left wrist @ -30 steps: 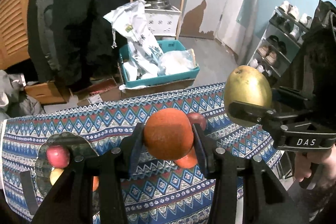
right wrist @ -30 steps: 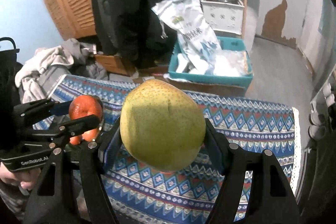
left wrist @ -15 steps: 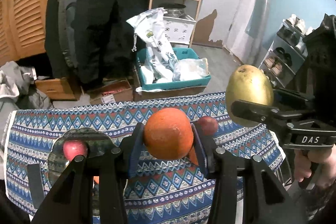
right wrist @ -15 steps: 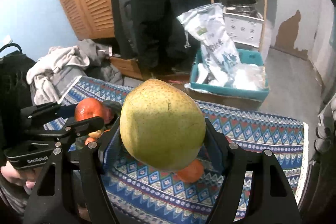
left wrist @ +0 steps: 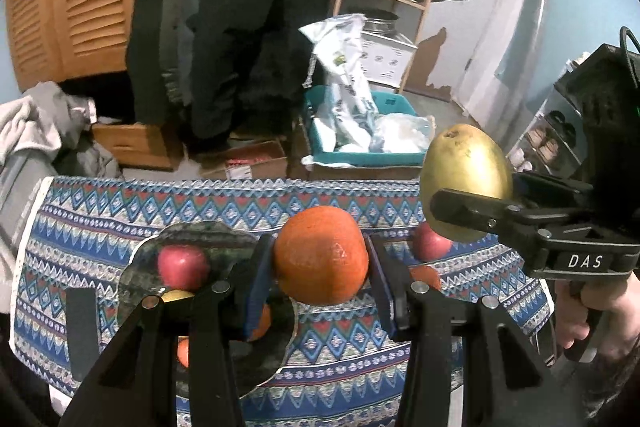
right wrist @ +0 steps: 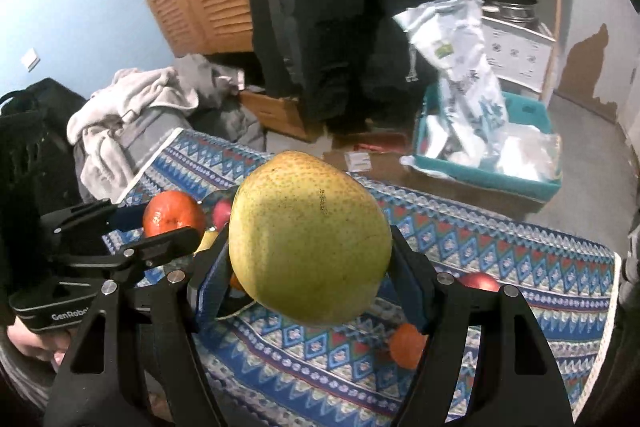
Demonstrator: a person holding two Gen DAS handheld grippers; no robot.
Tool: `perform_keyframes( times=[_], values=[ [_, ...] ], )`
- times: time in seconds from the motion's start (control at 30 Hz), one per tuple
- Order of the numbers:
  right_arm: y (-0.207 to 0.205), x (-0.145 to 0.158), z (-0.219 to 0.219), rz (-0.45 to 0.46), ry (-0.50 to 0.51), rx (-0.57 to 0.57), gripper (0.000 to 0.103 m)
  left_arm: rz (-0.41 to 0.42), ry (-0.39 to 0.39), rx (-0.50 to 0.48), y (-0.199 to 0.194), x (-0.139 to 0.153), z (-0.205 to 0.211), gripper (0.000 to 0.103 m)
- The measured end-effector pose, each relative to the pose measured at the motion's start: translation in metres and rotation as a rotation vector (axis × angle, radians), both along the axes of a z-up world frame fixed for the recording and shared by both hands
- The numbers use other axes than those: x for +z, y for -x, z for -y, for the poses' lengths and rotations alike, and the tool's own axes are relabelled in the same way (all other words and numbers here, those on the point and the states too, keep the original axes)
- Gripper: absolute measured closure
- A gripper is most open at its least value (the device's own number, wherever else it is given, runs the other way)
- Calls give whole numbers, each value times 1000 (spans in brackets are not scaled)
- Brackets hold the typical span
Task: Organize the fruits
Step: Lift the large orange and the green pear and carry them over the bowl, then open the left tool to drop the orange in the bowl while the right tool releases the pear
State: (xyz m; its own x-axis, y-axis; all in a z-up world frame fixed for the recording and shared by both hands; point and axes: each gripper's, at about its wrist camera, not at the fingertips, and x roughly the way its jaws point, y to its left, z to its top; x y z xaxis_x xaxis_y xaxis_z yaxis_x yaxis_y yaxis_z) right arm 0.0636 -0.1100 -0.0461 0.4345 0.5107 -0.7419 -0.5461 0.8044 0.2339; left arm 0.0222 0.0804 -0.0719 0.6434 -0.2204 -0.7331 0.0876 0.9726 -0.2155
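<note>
Left fingers (left wrist: 322, 261): clamped on one orange (left wrist: 321, 255), a pad pressed to each flank; I hold it raised above the surface (left wrist: 344, 201).
Right fingers (right wrist: 310, 261): clamped on one pear (right wrist: 310, 237), yellow-green and speckled; I hold it up over the patterned cloth (right wrist: 480, 239).
Right fingers, seen from my left camera: they enter from the right side with the pear (left wrist: 466, 183) between them, just beside the orange and a little higher.
Left fingers, seen from my right camera: low at the left with the orange (right wrist: 173, 213) between them.
Plate (left wrist: 208, 231): one dark plate with a wavy rim, on the left part of the surface, partly behind my left fingers.
On the plate: one red apple (left wrist: 183, 267), one yellow fruit (left wrist: 176, 295) of which only a sliver shows, and orange-coloured fruit (left wrist: 262, 321) low down; my fingers hide most of it, so I cannot count it.
Loose on the cloth: one red apple (left wrist: 430, 245) under the pear, and one small orange fruit (left wrist: 425, 275) just in front of it, both well apart from the plate.
Same two from my right camera: the red apple (right wrist: 482, 281) and the small orange fruit (right wrist: 407, 345), on the right side of the cloth.
Beyond the surface: one teal bin (left wrist: 394, 105) holding bags, on the floor.
</note>
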Motion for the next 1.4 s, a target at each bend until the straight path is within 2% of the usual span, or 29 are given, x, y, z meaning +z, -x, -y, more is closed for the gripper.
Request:
perform_keyframes(
  times=[0.33, 0.6, 0.93, 1.4],
  values=[
    [-13, -15, -52, -46, 2, 62, 31, -34, 10, 96, 2, -16, -50, 56],
    [-22, -34, -94, -88, 14, 118, 31, -87, 9, 170, 4, -41, -87, 56],
    [-33, -78, -140, -173, 63, 155, 31, -178, 3, 243, 5, -84, -124, 56],
    [-38, -149, -171, -247, 190, 168, 31, -292, -29, 310, 9, -134, -148, 56]
  ],
)
